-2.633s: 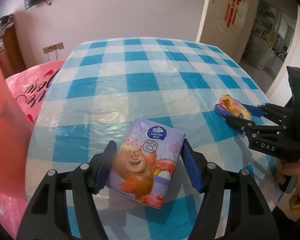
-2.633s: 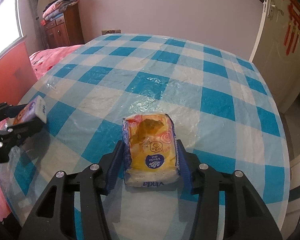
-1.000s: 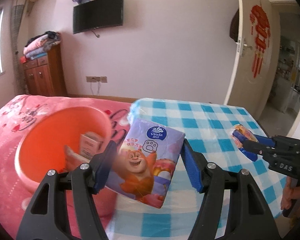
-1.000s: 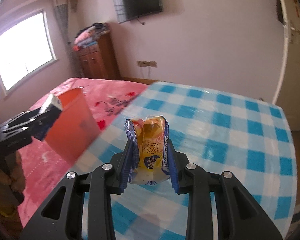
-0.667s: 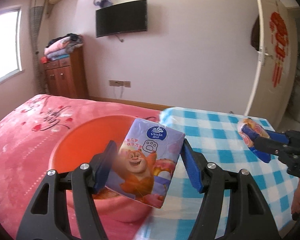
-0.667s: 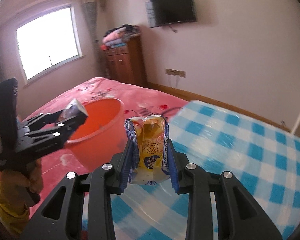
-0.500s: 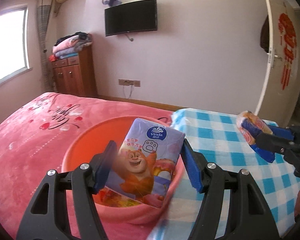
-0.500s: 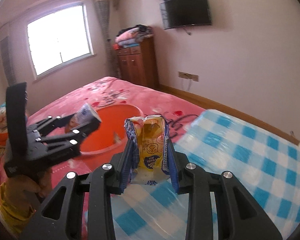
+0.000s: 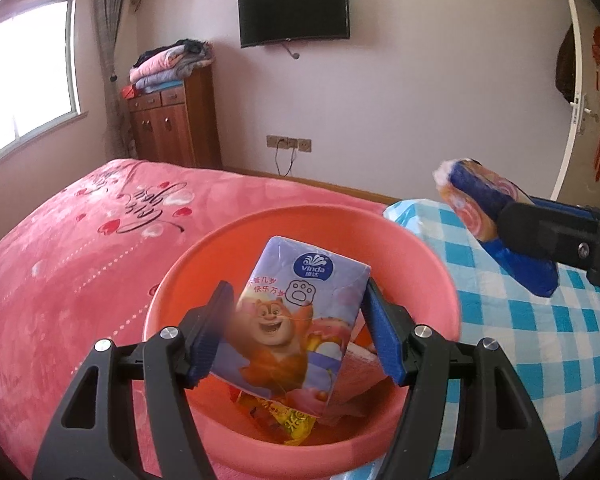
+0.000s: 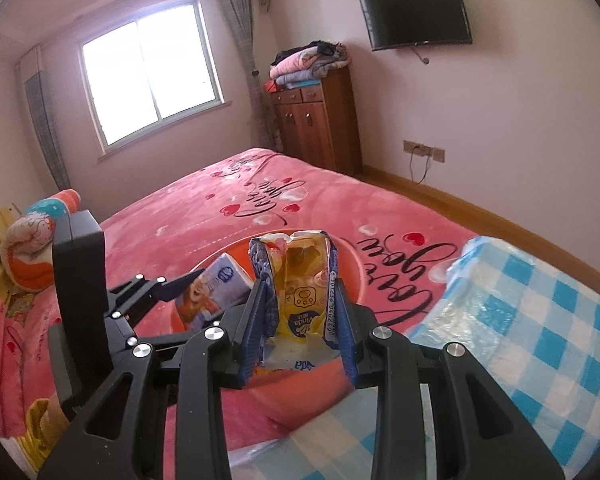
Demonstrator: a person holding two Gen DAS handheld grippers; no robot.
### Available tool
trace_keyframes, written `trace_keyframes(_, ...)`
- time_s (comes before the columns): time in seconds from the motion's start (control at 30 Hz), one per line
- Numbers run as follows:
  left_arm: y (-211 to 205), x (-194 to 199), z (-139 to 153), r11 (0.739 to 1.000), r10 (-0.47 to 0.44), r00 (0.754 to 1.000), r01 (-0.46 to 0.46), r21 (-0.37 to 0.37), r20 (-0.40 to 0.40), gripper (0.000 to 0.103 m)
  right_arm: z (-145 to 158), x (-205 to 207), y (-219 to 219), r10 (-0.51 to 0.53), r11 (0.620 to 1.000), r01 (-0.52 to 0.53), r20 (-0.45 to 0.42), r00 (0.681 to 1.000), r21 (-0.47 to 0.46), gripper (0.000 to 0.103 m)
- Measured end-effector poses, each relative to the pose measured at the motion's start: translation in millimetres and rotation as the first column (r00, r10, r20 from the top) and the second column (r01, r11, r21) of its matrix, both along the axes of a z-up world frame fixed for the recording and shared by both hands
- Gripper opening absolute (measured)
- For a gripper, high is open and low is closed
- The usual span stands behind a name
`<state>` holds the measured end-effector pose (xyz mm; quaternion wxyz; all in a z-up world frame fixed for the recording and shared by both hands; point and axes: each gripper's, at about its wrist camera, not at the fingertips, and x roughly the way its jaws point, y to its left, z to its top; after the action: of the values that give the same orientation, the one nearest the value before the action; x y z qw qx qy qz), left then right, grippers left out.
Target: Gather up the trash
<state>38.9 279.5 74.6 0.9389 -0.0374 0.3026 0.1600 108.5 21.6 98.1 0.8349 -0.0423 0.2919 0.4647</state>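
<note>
The left claw point(image 9: 296, 334) pinches a purple tissue pack point(image 9: 296, 320) across its short width, the pack's long axis running away from the camera and tipped up at the far end, and it hangs directly above the open mouth of the orange basin point(image 9: 432, 264); judged from the left wrist view, the drop path is straight down, with nothing between pack and basin. Under the pack, inside the basin, lie a yellow wrapper point(image 9: 288, 418) and a pale pink piece, both partly covered, so what they are is hard to say. The right claw point(image 10: 300, 328) pinches a torn yellow tissue wrapper point(image 10: 300, 292) standing upright between its blue pads, open end up. From the right wrist view it sits over the near rim of the basin point(image 10: 358, 280), but the wrapper and claw hide most of the bowl, and the left wrist view shows the same wrapper out beside the basin's table side, above the edge of the blue checked table point(image 9: 540, 320); I judge it not yet squarely over the opening, so the left hand is the nearer to a clean release. The basin rests on the pink bed point(image 9: 80, 240), just beside the table; its base and how firmly it sits are cut off below the claws.
</note>
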Motion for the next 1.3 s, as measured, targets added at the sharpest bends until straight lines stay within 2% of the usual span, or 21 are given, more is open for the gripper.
trace_keyframes(0.17,7,6,-9,1.000,0.019,0.999,-0.020,-0.009,-0.028,0.066,-8,8,16,0.017,1.000,-0.017,-0.022,1.000,-0.009,0.036)
trace_keyframes(0.23,11,8,-13,0.999,0.031,0.999,-0.031,-0.018,-0.039,0.069,-13,11,21,0.019,1.000,-0.020,-0.034,0.999,-0.015,0.042)
trace_keyframes(0.37,14,8,-17,0.998,0.052,0.998,-0.053,-0.017,-0.045,0.080,-20,14,24,0.019,1.000,-0.019,-0.041,0.999,-0.007,0.054)
trace_keyframes(0.43,15,9,-18,0.998,0.063,0.997,-0.063,-0.003,-0.051,0.087,-22,13,22,-0.002,1.000,0.001,-0.027,1.000,-0.011,0.065)
trace_keyframes(0.53,15,11,-20,0.997,0.076,0.995,-0.075,0.020,-0.064,0.089,-23,13,16,-0.016,1.000,0.016,-0.016,1.000,0.005,0.071)
trace_keyframes(0.87,18,9,-21,0.994,0.108,0.992,-0.107,0.020,-0.060,0.095,-21,15,-6,-0.102,0.995,0.101,0.035,0.994,0.016,0.088)
trace_keyframes(1.0,12,6,-19,0.995,0.103,0.993,-0.101,0.023,-0.054,0.095,-26,14,-15,-0.148,0.989,0.149,0.070,0.987,-0.011,0.089)
trace_keyframes(1.3,-8,3,-9,0.997,0.074,0.997,-0.074,0.024,-0.019,0.096,-33,18,-44,-0.232,0.972,0.235,0.083,0.969,-0.028,0.089)
